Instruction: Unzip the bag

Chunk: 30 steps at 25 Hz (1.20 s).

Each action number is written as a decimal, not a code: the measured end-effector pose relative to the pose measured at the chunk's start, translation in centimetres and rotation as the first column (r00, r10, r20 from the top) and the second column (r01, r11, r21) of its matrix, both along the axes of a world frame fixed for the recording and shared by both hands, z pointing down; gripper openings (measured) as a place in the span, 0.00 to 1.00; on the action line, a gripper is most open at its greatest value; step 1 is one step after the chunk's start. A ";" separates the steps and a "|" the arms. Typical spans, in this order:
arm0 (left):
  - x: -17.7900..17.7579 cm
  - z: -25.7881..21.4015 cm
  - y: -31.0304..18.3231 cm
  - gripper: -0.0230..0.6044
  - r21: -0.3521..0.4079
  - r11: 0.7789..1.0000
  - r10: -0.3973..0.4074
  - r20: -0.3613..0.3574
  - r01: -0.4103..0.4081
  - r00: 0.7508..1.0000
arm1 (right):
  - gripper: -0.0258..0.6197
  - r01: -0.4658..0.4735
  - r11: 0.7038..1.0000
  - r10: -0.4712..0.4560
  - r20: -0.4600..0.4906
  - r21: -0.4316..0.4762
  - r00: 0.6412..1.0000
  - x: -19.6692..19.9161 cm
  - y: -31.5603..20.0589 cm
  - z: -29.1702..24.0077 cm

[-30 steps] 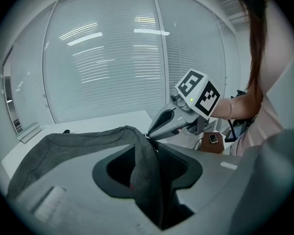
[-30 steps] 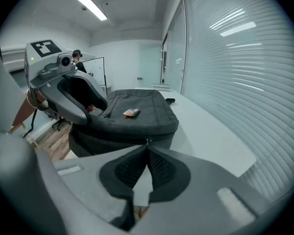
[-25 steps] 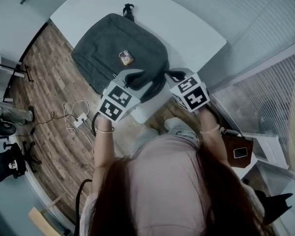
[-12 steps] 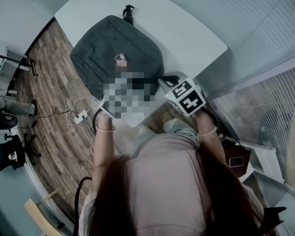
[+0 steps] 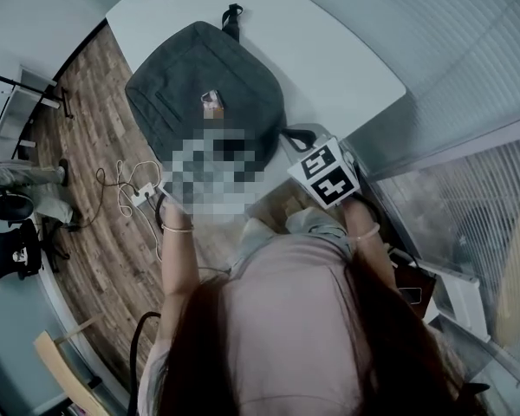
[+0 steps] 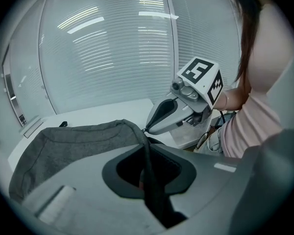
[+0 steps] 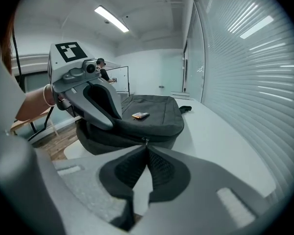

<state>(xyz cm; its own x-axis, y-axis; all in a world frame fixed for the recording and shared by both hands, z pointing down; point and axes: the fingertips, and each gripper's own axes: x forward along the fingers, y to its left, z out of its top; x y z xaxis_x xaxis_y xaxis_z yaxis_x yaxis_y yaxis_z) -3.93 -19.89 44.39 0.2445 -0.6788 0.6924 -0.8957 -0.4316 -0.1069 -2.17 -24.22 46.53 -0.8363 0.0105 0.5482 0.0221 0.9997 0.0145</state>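
A dark grey bag (image 5: 204, 85) lies flat on the white table (image 5: 329, 50), with a small tag (image 5: 211, 102) on top. In the head view a mosaic patch hides my left gripper at the bag's near edge. In its own view the left gripper (image 6: 146, 153) has just been closing and now pinches a black strap (image 6: 148, 180) that runs from the bag (image 6: 73, 141). My right gripper (image 5: 293, 144) sits at the bag's near right corner. Its jaws (image 7: 146, 146) are shut with the small metal zipper pull (image 7: 146, 141) at their tips.
The bag overhangs the table's near edge. A power strip with cables (image 5: 139, 199) lies on the wooden floor at the left. An office chair (image 5: 9, 254) stands further left, and a brown bag (image 5: 412, 291) is at the right. Slatted glass walls stand beyond the table.
The left gripper's cube, plain a second ago at the bag's near edge, is now under a mosaic patch. The right gripper has stayed at the bag's near right corner.
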 end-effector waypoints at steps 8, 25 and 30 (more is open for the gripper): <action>-0.1 -0.5 -0.7 0.10 0.039 0.999 -0.022 -0.023 0.023 0.999 | 0.06 0.046 0.999 -0.045 -0.011 0.015 0.999 -0.5 -2.2 0.3; 0.0 0.0 -0.7 0.10 0.035 0.999 -0.022 -0.080 0.024 0.997 | 0.06 0.055 0.994 -0.051 -0.042 0.092 0.998 -1.9 -5.8 1.8; 0.0 0.4 -0.6 0.10 0.014 1.000 -0.024 -0.090 0.026 0.996 | 0.06 0.056 0.994 -0.052 -0.041 0.094 0.998 -2.8 -6.8 2.4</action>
<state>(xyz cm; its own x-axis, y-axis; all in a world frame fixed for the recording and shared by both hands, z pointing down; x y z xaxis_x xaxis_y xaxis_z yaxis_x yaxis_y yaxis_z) -3.96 -20.52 44.80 0.2882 -0.6956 0.6581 -0.9125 -0.4078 -0.0315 -5.00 -31.01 48.92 -0.8142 0.0016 0.5806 0.0785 0.9911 0.1074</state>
